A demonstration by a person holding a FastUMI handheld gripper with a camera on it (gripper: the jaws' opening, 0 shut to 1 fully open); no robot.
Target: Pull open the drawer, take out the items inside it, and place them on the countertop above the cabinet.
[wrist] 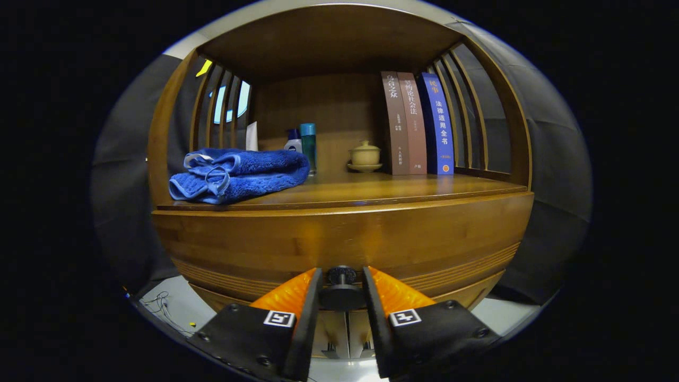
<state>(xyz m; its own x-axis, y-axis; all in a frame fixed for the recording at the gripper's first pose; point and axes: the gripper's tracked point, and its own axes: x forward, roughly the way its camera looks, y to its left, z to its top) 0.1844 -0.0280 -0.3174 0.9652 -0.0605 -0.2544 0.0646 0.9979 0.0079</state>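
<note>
- Sitting low on the curved drawer front (339, 241), right between the fingertips: the dark round drawer knob (341, 276).
- Closing the gripper (342, 278) in on that knob, one finger on each side of it; seeming to press on both flanks, so judging it clenched on the knob, though contact itself is hard to confirm.
- Judging the step: the first one, gripping to pull; drawer looking flush with the cabinet, no gap showing, contents hidden.
- Calling next for a straight pull back along the fingers, level, keeping the squeeze firm so the small knob is not slipping out.
- Lying directly above the drawer: the wooden countertop (403, 188), polished and reflecting, the place meant for the drawer's items.
- Occupying its near corner: a folded blue towel (238, 174), overhanging the front edge slightly.
- Standing behind the towel, toward the back panel: a white-and-blue lotion bottle (293, 142) and a teal bottle (308, 146), just beside each other.
- Resting mid-shelf near the back: a small lidded tea cup (364, 154) on its saucer.
- Standing upright beside it: three books (419, 123), two brown and one blue, touching.
- Leaving bare wood in front of the cup and books, roomy enough for setting things down.
- Enclosing all this: slatted wooden side rails (220, 106) and a top board; pale floor (175, 305) below with a thin loose cable on it.
</note>
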